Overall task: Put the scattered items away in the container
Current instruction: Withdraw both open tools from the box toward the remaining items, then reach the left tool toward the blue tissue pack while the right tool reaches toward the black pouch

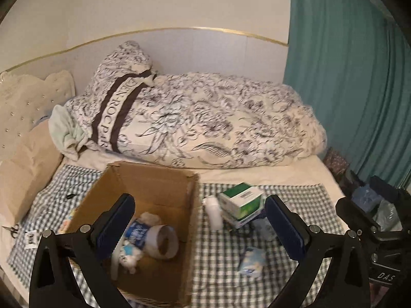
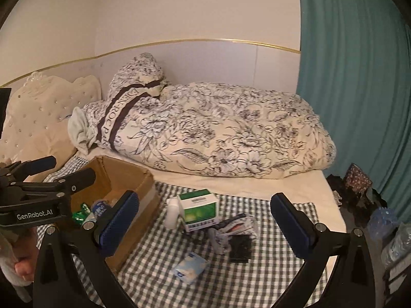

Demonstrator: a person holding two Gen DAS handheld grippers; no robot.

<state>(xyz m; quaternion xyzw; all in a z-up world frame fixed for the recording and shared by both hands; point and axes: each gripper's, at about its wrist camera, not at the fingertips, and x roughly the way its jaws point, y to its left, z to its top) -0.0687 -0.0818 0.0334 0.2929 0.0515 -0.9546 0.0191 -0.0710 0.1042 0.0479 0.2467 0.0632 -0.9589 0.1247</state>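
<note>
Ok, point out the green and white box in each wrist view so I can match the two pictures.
Left wrist view: the green and white box lies right of centre on the checked cloth, right of the cardboard box.
Right wrist view: it sits near centre, stacked on another box.
Shared landmark: the white bottle stands directly left of it in both.

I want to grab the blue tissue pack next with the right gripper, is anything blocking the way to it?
Nothing visible does. The right gripper is open, and the tissue pack lies alone on the checked cloth.
</note>
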